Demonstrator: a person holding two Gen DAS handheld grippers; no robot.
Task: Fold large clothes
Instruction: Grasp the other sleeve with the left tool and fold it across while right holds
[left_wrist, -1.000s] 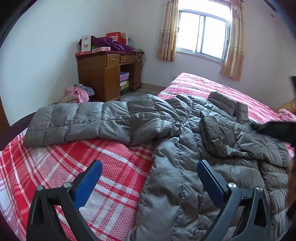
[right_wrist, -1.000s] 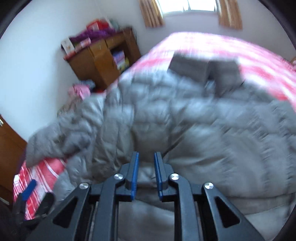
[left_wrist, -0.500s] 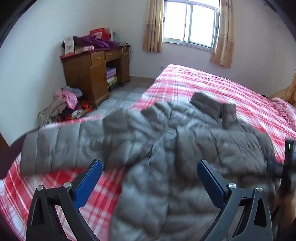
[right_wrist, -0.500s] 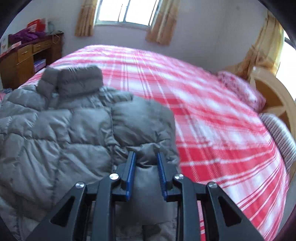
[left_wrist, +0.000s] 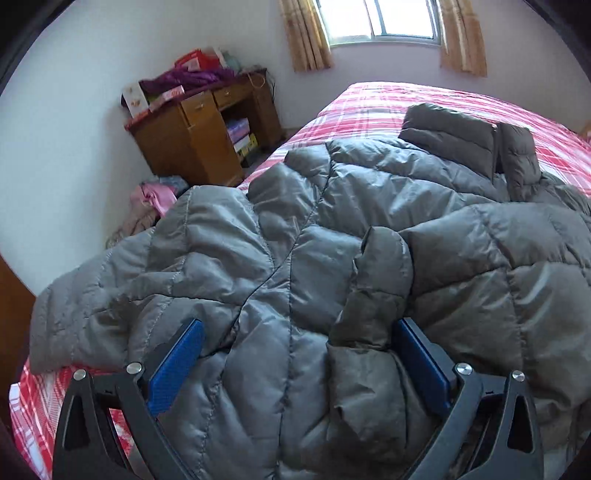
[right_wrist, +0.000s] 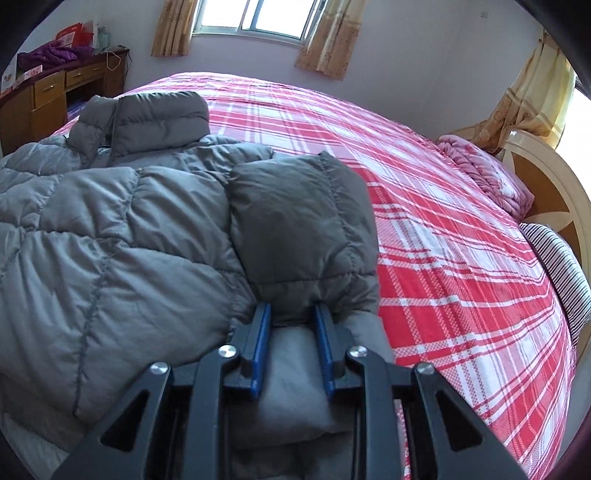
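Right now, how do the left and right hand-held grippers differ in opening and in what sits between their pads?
The left hand-held gripper stands wide open; the right hand-held gripper is narrow, its jaws having just opened slightly. The left straddles a broad bulge of the grey puffer jacket without squeezing it; the right has a thin fold of the jacket's edge between its pads. Both have blue pads and point down at the jacket on the red plaid bed.

A grey quilted down jacket (left_wrist: 332, 229) is seen spread flat across the red-and-white checked bed (right_wrist: 443, 221), puffy and creased. Its collar (left_wrist: 465, 144) is laid at the far end, towards the window. One sleeve (right_wrist: 303, 221) is folded in over the body at the right edge, its cuff end turned back towards the near side. On the left, another sleeve (left_wrist: 110, 295) is stretched out to the bed's edge, and a loose fold (left_wrist: 376, 295) is bunched up in the middle.
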